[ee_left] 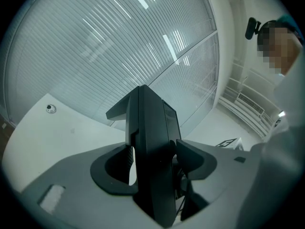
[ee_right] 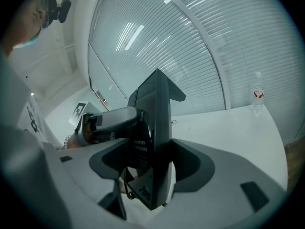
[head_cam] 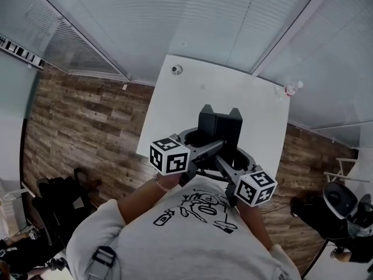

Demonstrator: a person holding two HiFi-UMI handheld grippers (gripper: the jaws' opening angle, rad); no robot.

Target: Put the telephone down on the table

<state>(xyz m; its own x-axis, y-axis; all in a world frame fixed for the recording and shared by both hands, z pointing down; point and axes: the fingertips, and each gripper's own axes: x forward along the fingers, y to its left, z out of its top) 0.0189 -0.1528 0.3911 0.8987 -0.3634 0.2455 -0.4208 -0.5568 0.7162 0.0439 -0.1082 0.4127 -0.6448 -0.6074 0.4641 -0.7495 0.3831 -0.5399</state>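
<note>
A person in a gray shirt with a black drawing on it stands at the near end of a long white surface. Each hand holds a tool, and both tools have hold of one black telephone.

The left tool has its jaws spread wide, and the telephone fills the gap between them. The jaws are closed on it from the left side. The telephone stands on its edge there, so it looks like a thin dark wall with a pointed top.

The right tool grips the same telephone from the other side, jaws wide apart and pressed on it too. In the right gripper view you can see white print on the telephone's flat face (too small to read) and a thin black cord hanging under it. The gray tip of the left tool shows there as well, touching the telephone.

The telephone is held up over the near end of the surface. It looks as if it is in the air and not lying down yet.

A cube with black and white squares sits on each tool, the left cube and the right cube.

Far off, a water bottle stands at the far right corner of the surface. A small round thing lies at the far left corner. The floor is brown wood, and window blinds run behind the surface.
</note>
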